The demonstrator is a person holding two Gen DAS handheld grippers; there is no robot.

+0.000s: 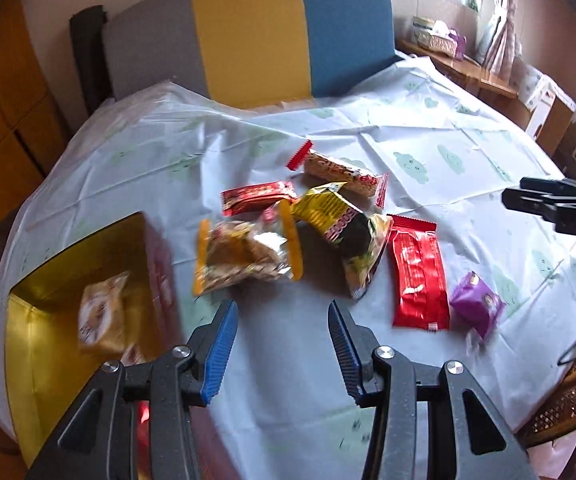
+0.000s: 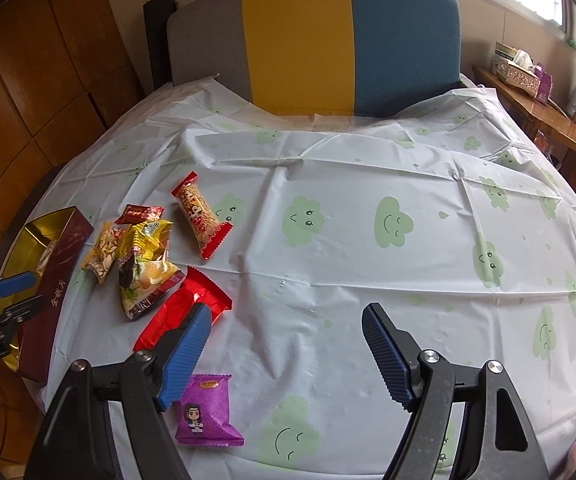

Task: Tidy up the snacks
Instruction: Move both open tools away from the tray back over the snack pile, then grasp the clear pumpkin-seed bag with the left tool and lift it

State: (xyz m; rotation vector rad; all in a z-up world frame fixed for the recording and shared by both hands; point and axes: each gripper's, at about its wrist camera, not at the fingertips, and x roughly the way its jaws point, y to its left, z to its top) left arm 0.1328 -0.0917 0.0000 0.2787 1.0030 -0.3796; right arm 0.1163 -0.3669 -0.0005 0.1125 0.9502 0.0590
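Purple packet (image 2: 209, 411) near tablecloth's (image 2: 327, 264) front edge

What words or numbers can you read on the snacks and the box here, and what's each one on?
"金秋月", roughly, in gold on the dark red box.
"2000", upside down, on the yellow chip bag.
Print on the other packets, such as the purple packet, is too small or blurred.
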